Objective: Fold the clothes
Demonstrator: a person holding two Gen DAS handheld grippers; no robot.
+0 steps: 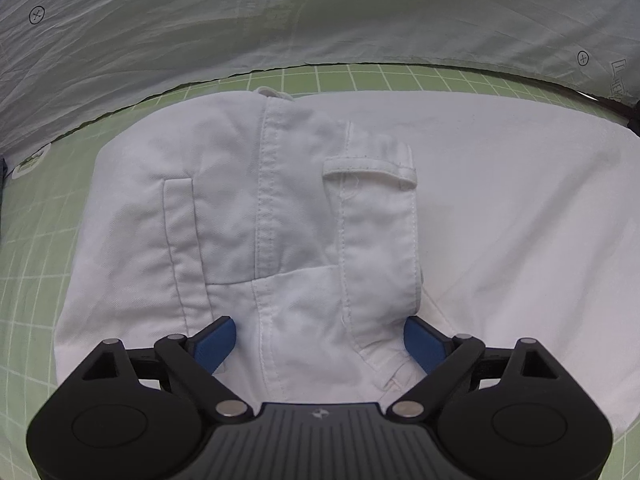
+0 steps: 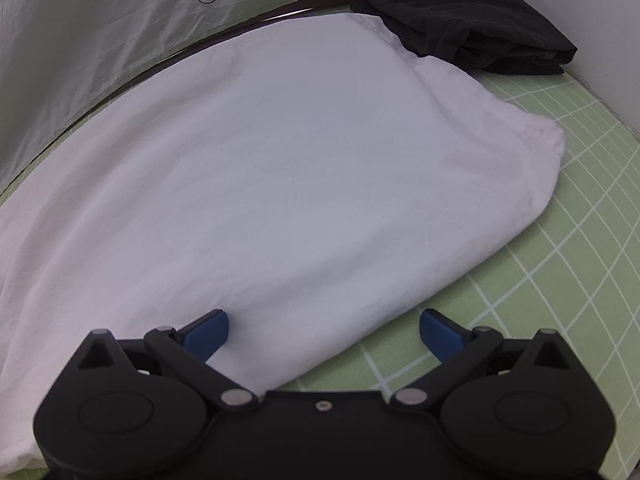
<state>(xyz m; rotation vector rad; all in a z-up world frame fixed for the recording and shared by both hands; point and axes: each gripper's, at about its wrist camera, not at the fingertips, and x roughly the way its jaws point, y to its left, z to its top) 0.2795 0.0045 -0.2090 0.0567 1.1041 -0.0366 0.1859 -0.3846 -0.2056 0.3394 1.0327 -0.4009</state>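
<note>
A pale green grid-lined cutting mat (image 2: pixel 560 280) covers the bench. On it lies a pair of white cotton trousers (image 1: pixel 280 208), waistband, fly seam and belt loop (image 1: pixel 370 168) toward the left claw (image 1: pixel 320 340), smooth legs (image 2: pixel 280 160) stretching right. A dark folded garment (image 2: pixel 472 16) touches their far end. Both the left claw and the right claw (image 2: pixel 324 332) gape wide, holding nothing, blue pads over the fabric's near edge.

The trousers (image 2: pixel 280 168) lie on the gridded mat (image 2: pixel 560 280), a folded garment (image 2: pixel 472 16) behind them.
</note>
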